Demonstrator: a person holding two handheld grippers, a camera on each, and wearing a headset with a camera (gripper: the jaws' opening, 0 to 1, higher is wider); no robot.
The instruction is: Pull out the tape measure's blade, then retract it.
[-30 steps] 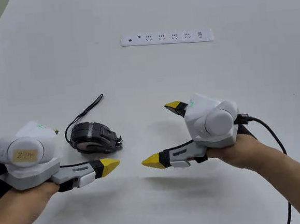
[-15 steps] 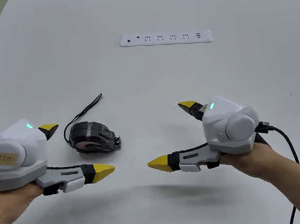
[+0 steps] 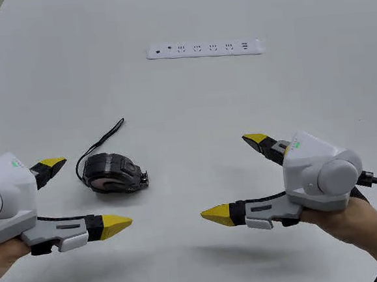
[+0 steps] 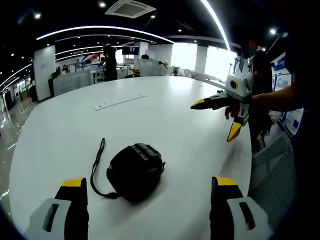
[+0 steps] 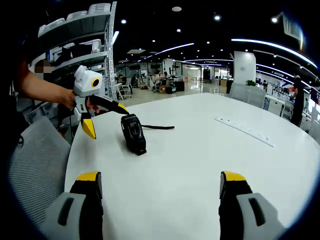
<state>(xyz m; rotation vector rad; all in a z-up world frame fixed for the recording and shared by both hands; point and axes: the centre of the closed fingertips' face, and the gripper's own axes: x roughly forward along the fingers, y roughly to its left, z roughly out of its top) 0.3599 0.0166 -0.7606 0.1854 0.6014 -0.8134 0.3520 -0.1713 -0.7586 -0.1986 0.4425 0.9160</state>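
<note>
Nearest the person, the left gripper (image 3: 96, 190) and the right gripper (image 3: 223, 175) hang low over the white bench (image 3: 185, 102), each with its yellow-tipped jaws spread wide and nothing between them. Since a second ago both have drawn back toward the person and outward, so the gap between their lower jaw tips has widened, and the left gripper's upper jaw, then hidden behind its body, now shows. Just ahead of the left gripper's open jaws lies the tape measure (image 3: 109, 173), a dark case on its side, untouched, its blade wound in with only the end hook showing at the mouth that faces the right gripper. It lies where it did a second ago, set against the power strip; the slight slide of the whole scene is the camera's. In the left gripper view (image 4: 150, 182) the case (image 4: 136, 170) sits close in front, between the lines of the two jaws, with the right gripper (image 4: 212, 122) well off to the side. The right gripper view (image 5: 160, 175) shows the tape measure (image 5: 133, 132) farther ahead, beside the left gripper (image 5: 107, 123). The black wrist strap (image 3: 100, 143) trails from the case away from both grippers. Farthest out, well beyond everything, the white power strip (image 3: 204, 48) lies flat on the bench.
</note>
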